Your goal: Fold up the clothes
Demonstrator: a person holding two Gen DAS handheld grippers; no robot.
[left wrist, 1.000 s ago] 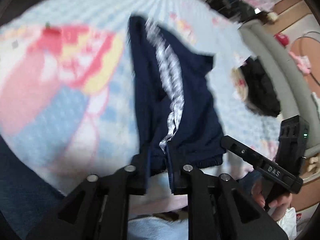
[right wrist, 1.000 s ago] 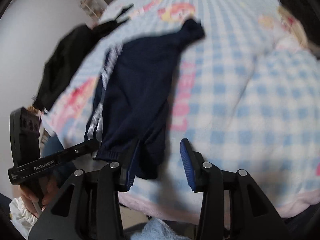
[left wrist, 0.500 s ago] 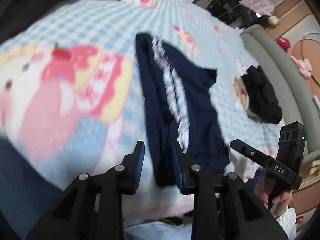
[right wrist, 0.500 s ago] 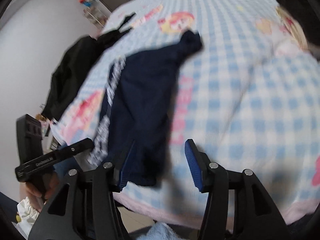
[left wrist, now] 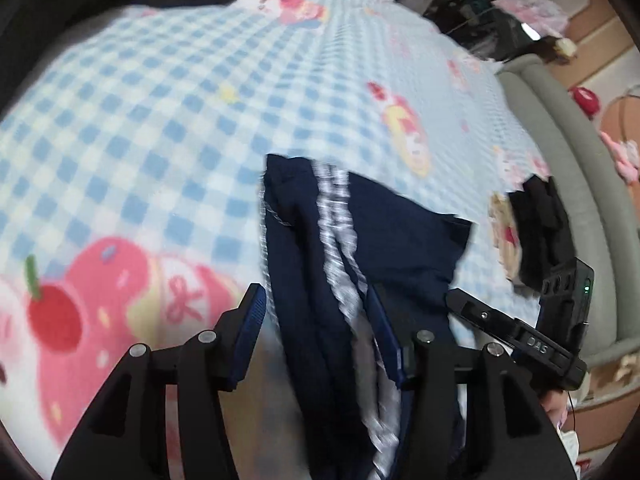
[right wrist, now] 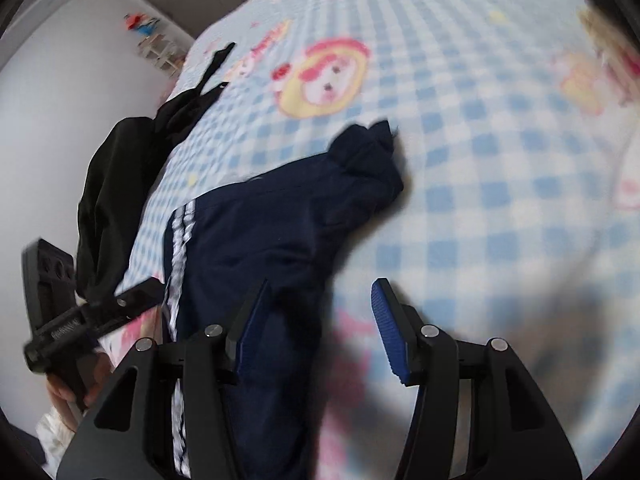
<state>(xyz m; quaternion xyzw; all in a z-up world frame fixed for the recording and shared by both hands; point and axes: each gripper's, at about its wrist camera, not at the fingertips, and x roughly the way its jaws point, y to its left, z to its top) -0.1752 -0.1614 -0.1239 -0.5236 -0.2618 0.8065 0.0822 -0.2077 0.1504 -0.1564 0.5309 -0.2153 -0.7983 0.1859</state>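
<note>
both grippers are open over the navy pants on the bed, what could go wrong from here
1. The navy track pants lie bunched, one end crumpled, so a fold now may trap wrinkles.
2. The left gripper is open around several layers near the white side stripe; closing could catch only some of them.
3. The right gripper straddles the fabric's edge above the checked blanket, so it may pinch the blanket too.

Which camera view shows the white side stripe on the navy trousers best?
The left wrist view: the white side stripe runs down the middle of the navy trousers, facing the camera, though blurred. In the right wrist view the stripe lies along the garment's left edge, narrower and partly behind the other gripper.
</note>
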